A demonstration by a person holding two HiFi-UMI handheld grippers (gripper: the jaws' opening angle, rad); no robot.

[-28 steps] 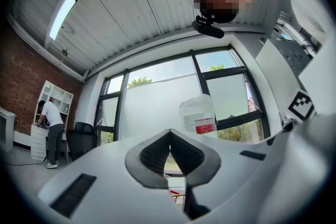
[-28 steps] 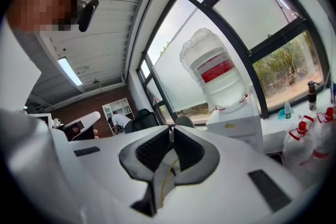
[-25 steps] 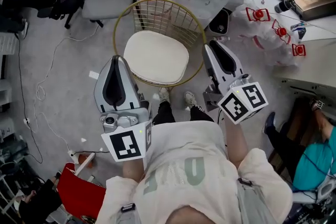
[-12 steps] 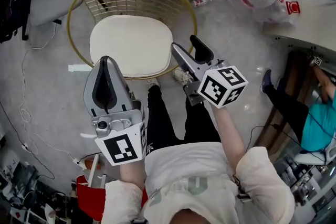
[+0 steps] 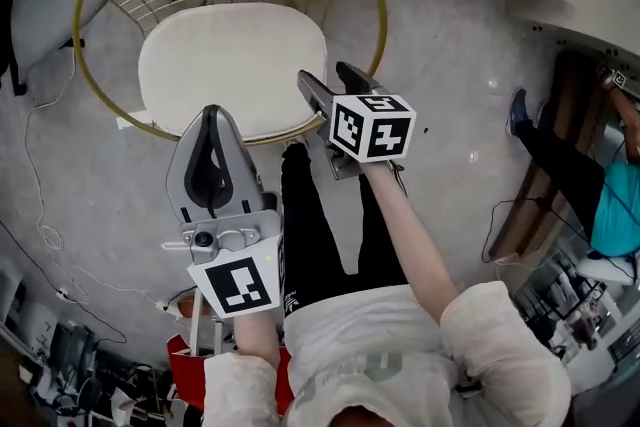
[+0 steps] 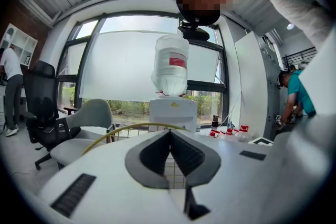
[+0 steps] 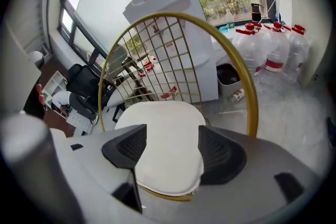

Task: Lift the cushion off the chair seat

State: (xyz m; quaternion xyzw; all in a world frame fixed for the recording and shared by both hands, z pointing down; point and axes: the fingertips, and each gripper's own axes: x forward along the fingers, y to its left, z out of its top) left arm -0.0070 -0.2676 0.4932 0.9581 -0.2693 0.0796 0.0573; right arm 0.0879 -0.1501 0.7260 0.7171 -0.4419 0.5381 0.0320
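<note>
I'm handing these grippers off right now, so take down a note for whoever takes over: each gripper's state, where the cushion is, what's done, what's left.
Left gripper: shut, empty, near the chair's front.
Right gripper: jaws have just been opening, now wide, nothing between the pads, aimed at the cushion's front edge.
Cushion: flat on the gold wire chair seat, not gripped.
Done: approach only.
Left: close on the cushion and lift it off.

The head view looks steeply down on the chair [image 5: 384, 15] and cushion [image 5: 232, 65] from above, the right gripper view tilts down close over both, and the left gripper view faces level past the chair's rim.
</note>
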